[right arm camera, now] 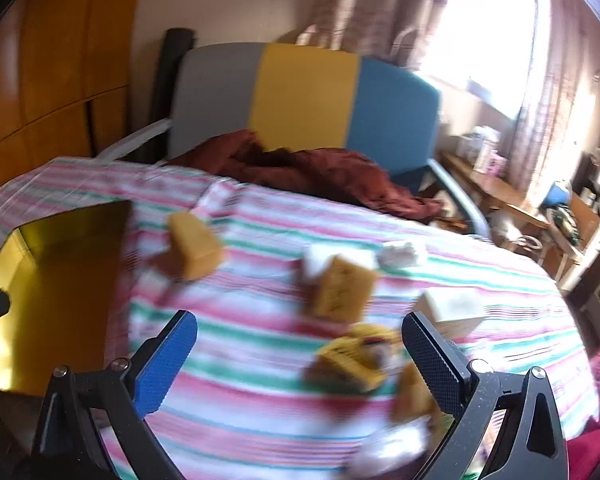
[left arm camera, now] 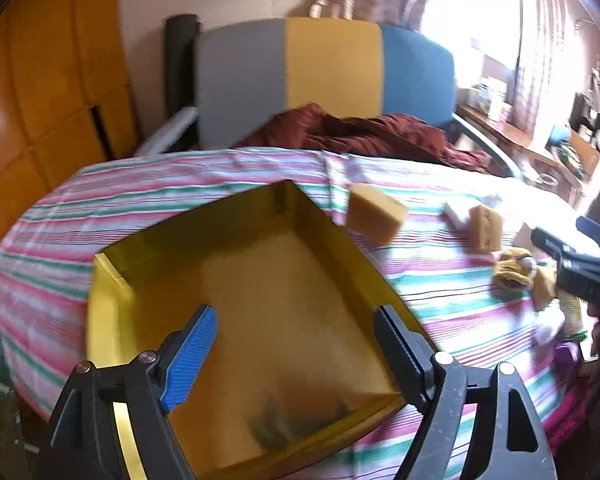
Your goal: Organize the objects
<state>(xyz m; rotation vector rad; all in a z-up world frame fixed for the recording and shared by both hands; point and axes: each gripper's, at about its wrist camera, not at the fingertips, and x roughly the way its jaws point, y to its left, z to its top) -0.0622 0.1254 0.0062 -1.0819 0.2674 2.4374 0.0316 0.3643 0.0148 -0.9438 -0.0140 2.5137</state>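
Several small things lie scattered on the striped cloth (right arm camera: 260, 364) that we are working over: a yellow sponge block (right arm camera: 196, 250) nearest the box, a second sponge block (right arm camera: 340, 288) propped against a white block (right arm camera: 320, 258), a crumpled white scrap (right arm camera: 404, 254) just behind them, a pale cream block (right arm camera: 452, 310) to the right, and a yellow-and-brown soft toy (right arm camera: 356, 356) close in front of our right gripper (right arm camera: 300, 352). More small items lie near the bottom edge there, too blurred for us to name.

We see the yellow cardboard box (left arm camera: 108, 320) to the left of that scatter, open at the top, with only a dark smudge showing on its floor. Our left gripper (left arm camera: 294, 340) hangs over the box with its jaws spread and nothing between the pads. Our right gripper hangs over the cloth with its jaws spread wide as well; the toy shows between the fingers, but the pads do not press on it.

Beyond the cloth, a dark red fabric (left arm camera: 360, 132) is bunched up in front of a chair back (left arm camera: 332, 64) panelled in grey, yellow and blue. Orange wooden cabinet doors (left arm camera: 40, 100) stand to the left, and a bright curtained window (right arm camera: 488, 32) with a cluttered desk (right arm camera: 500, 192) beneath it fills the right.
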